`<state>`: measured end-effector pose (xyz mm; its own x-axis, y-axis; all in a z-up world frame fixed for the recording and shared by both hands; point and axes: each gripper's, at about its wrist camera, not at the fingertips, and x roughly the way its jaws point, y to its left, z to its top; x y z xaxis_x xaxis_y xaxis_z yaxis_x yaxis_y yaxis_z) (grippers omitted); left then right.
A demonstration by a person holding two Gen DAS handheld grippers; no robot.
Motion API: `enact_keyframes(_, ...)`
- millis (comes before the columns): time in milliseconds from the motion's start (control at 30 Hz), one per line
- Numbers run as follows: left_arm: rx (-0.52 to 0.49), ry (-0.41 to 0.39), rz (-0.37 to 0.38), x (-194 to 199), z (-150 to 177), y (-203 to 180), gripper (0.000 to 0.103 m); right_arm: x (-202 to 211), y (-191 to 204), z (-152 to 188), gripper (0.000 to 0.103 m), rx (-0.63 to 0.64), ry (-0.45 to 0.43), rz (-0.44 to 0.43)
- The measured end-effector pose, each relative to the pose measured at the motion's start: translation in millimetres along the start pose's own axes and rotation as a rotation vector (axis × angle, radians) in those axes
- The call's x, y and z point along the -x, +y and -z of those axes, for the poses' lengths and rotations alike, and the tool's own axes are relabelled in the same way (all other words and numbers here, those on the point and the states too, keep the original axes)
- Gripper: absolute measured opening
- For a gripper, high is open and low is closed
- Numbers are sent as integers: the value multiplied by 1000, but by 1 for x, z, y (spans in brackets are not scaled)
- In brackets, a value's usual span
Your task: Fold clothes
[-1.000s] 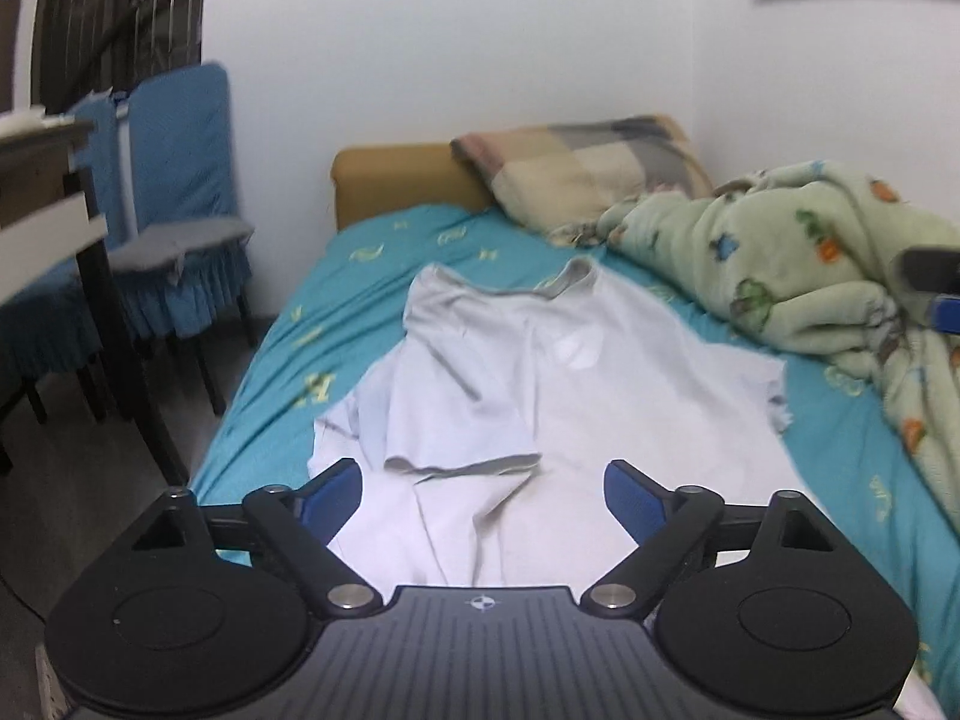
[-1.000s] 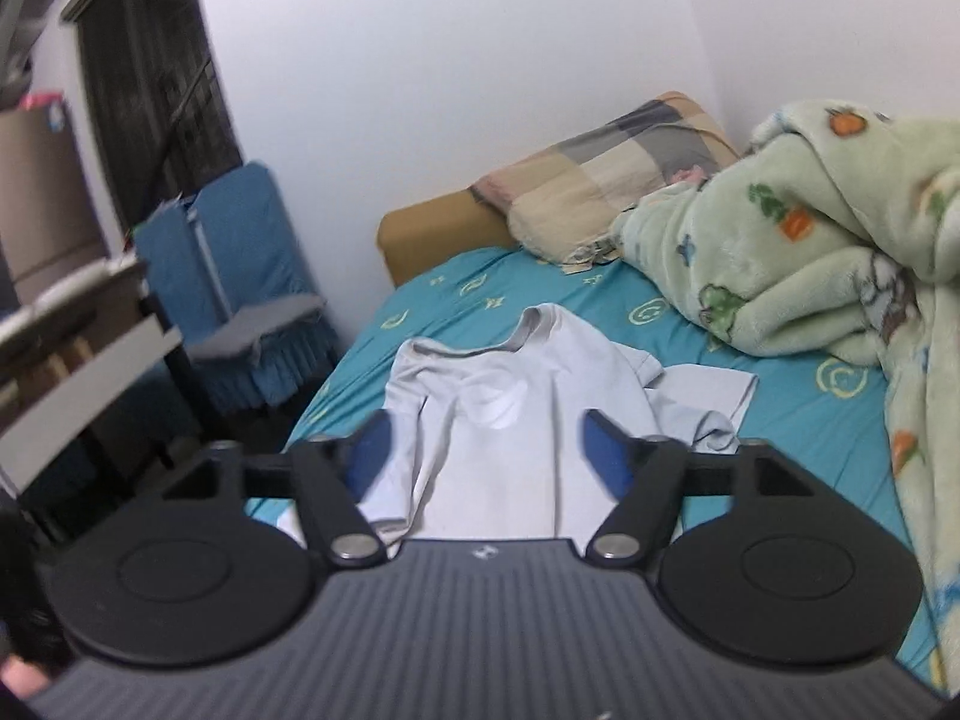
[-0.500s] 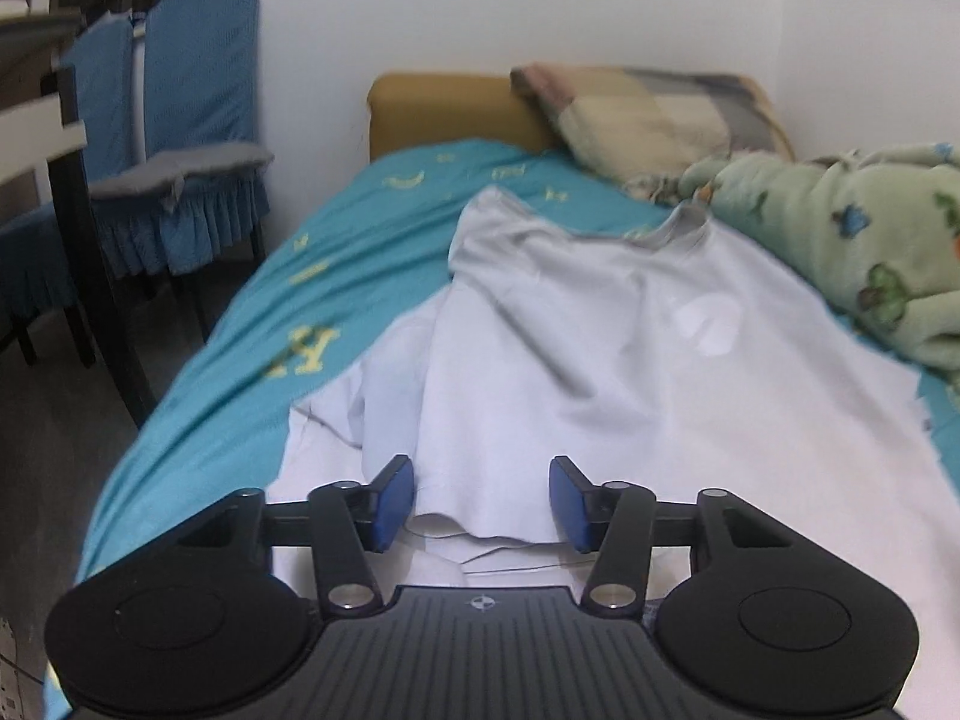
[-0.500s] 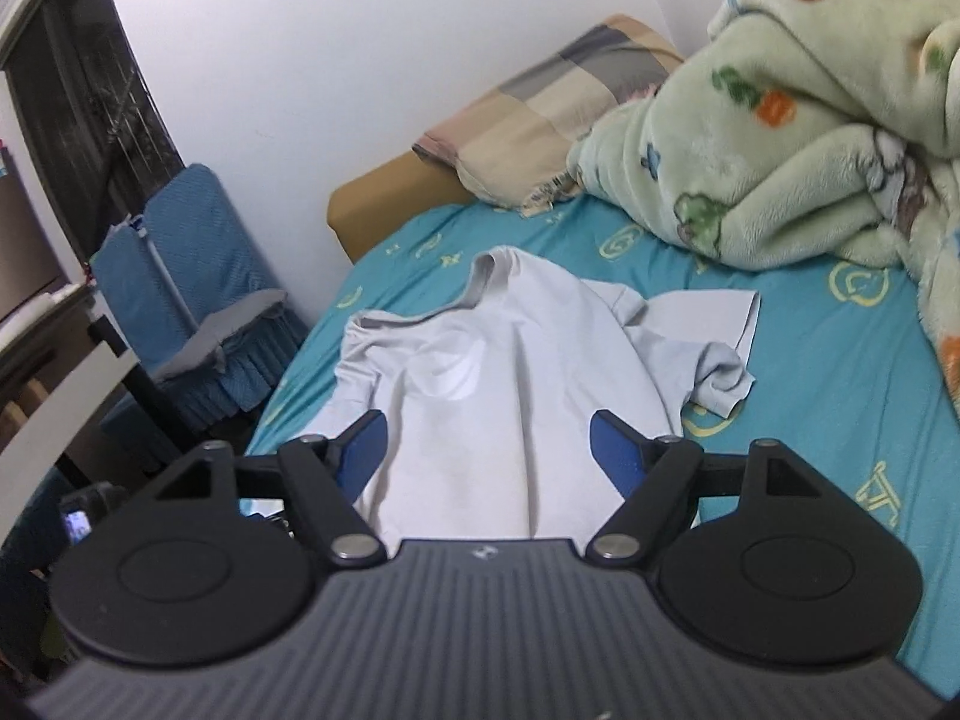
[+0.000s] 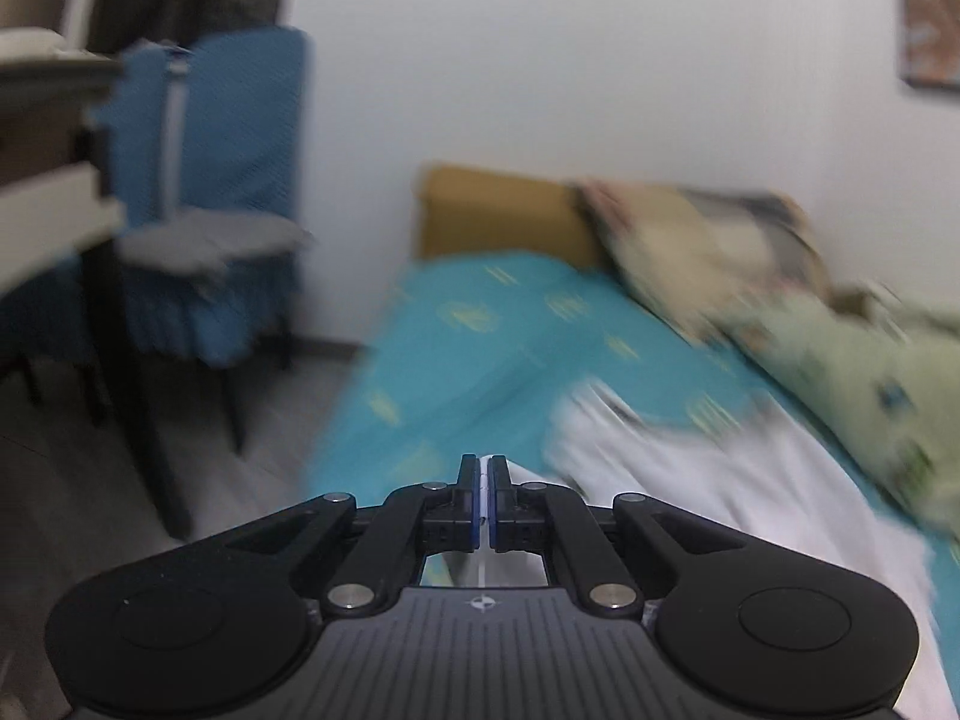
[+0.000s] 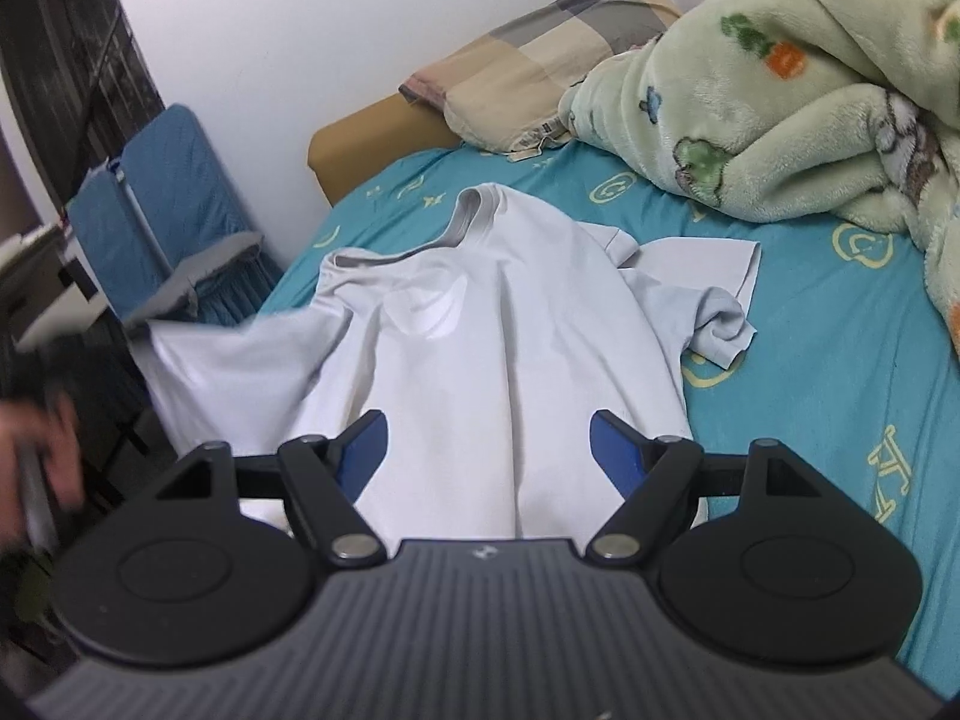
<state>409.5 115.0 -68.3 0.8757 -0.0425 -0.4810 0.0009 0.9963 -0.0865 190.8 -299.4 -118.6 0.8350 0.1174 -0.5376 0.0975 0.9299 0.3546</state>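
**Sleeve side of T-shirt pinched and lifted; fold in hand**

White T-shirt point(image 6: 480, 324) is seen lying front-up on the teal bed sheet point(image 6: 840, 372), collar towards the pillow point(image 6: 540, 54), its right-hand sleeve bunched near the green blanket point(image 6: 810, 90). The shirt's other sleeve side is raised off the bed and drawn out towards the bed edge, where a hand point(image 6: 42, 444) shows, blurred. In the left wrist view the left gripper point(image 5: 483, 498) is pressed together, and a thin white edge of cloth is seen pinched between the pads; the picture is smeared, so detail is limited. The right gripper point(image 6: 486, 450) is spread wide above the lower body of the shirt, nothing held.

Step judged: one side of the shirt is being carried for a lengthwise fold, or pulled out to flatten it; which cannot be settled. For the next move the pinch must be kept firm while the cloth is carried. The bunched sleeve is likely to need smoothing by the free gripper.
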Motion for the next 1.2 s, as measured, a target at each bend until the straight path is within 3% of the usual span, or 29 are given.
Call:
enact_keyframes(167,44,5,-236,-78,-60,68,2,-27,5,2,76,45,33,50)
enact_keyframes(300,80,89,-362,-147,-55,102,2,-48,13,-3,76,73,23,78)
enact_keyframes(367,120,138,-377,-171,-42,115,3,-55,19,-5,76,89,18,91)
enact_keyframes(433,155,175,-375,-181,-27,126,11,-62,24,-6,76,100,16,99)
enact_keyframes(567,139,234,-337,-173,-11,124,45,-69,33,-7,76,135,3,105)
enact_keyframes(600,128,248,-325,-166,-9,120,51,-69,35,-7,76,139,1,101)
enact_keyframes(700,90,284,-260,-129,-1,100,54,-65,40,-8,75,149,-12,78)
enact_keyframes(867,45,322,-158,-19,31,48,61,-44,43,-10,75,168,-49,60)
enact_keyframes(1067,135,431,-13,127,100,-10,61,-6,35,-8,75,127,-70,48)
enact_keyframes(1200,213,535,82,193,156,-44,62,23,31,-6,75,116,-82,40)
